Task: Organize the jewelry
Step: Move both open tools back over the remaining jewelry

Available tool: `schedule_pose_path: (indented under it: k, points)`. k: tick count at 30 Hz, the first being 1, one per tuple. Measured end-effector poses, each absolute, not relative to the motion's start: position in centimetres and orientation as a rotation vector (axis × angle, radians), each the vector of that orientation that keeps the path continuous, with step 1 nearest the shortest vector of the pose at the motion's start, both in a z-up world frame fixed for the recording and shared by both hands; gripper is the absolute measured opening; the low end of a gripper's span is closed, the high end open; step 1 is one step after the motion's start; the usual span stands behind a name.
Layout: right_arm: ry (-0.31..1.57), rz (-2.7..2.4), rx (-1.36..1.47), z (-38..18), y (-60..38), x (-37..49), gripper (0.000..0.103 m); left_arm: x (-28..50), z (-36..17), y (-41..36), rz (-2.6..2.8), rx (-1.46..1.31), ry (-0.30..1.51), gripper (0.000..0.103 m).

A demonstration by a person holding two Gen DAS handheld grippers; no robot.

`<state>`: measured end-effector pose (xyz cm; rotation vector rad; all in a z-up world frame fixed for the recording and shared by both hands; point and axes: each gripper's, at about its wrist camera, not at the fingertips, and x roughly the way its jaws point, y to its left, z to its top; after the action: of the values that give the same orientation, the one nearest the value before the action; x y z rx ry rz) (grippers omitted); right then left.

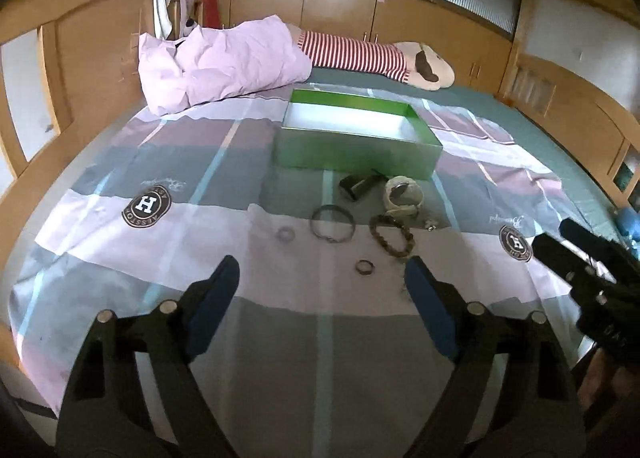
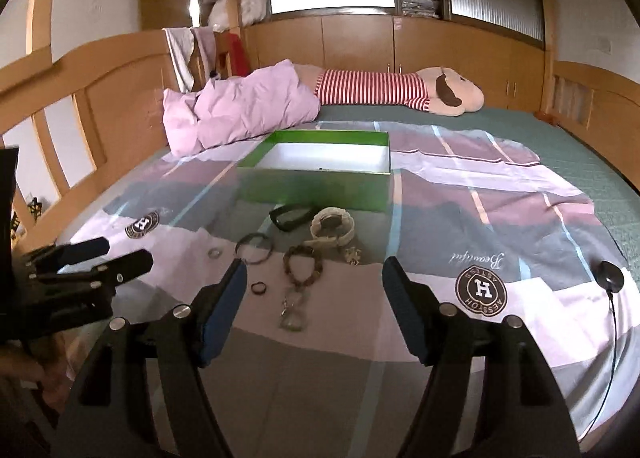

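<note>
An open green box [image 1: 356,146] with a white inside stands on the bed. In front of it lie a black band [image 1: 360,184], a white watch [image 1: 402,194], a thin bangle [image 1: 333,223], a beaded bracelet [image 1: 392,234], a pale ring [image 1: 286,234] and a dark ring [image 1: 365,267]. My left gripper [image 1: 320,274] hovers open just short of the dark ring, nothing between its fingers. My right gripper [image 2: 316,274] is open too, over the beaded bracelet [image 2: 303,262] and a metal clasp [image 2: 294,314]. The box [image 2: 316,182] lies beyond.
A pink quilt [image 1: 216,62] and a striped plush toy [image 1: 384,58] lie behind the box. Wooden bed rails and cabinets ring the bed. A black round puck with a cable [image 2: 608,276] rests on the cover at the right. A small charm [image 2: 352,254] sits beside the watch.
</note>
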<state>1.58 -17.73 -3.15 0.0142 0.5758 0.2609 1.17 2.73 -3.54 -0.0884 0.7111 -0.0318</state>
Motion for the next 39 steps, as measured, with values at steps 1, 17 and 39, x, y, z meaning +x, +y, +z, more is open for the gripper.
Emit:
schedule_pose_path:
  k: [1,17,39]
  points:
    - [0.573,0.258,0.025,-2.9,-18.0,1.5,0.069,1.0,-3.4,2.8,-0.031,-0.087,0.707,0.085]
    - [0.597,0.25,0.053,-3.6,-19.0,1.7,0.069,1.1,-3.6,1.7,-0.053,-0.052,0.722,0.085]
    - [0.836,0.387,-0.063,-12.2,-9.4,7.8,0.055,11.4,-12.2,4.6,0.028,-0.04,0.938,0.059]
